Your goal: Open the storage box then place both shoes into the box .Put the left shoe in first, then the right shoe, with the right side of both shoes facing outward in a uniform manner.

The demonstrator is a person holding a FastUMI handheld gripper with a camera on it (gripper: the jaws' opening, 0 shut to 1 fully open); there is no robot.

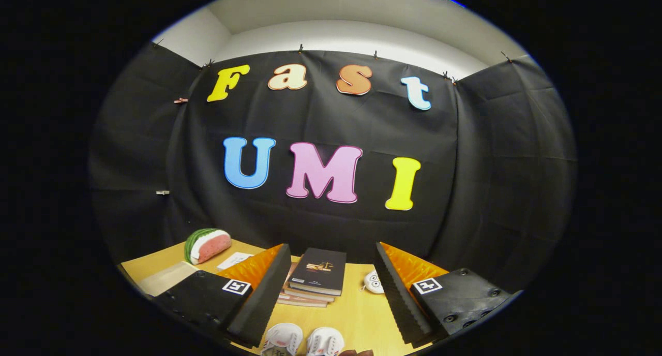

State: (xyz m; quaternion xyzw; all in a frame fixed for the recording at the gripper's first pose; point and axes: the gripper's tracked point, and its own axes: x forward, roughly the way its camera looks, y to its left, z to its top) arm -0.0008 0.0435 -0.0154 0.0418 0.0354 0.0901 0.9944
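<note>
Gripper (331,299) spread wide, empty, hovering above the pair of white sneakers (302,340) on the near wooden table (357,314). Opening step, I'd say; next, find the storage box.

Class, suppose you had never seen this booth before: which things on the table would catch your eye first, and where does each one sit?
Most likely the watermelon-slice toy at the table's far left corner, against the dark wall. Next, the stack of books lying beyond the open gripper, in line with the gap between its fingers. Last, the pair of white shoes close in, low between the fingers, toes pointing away.
</note>
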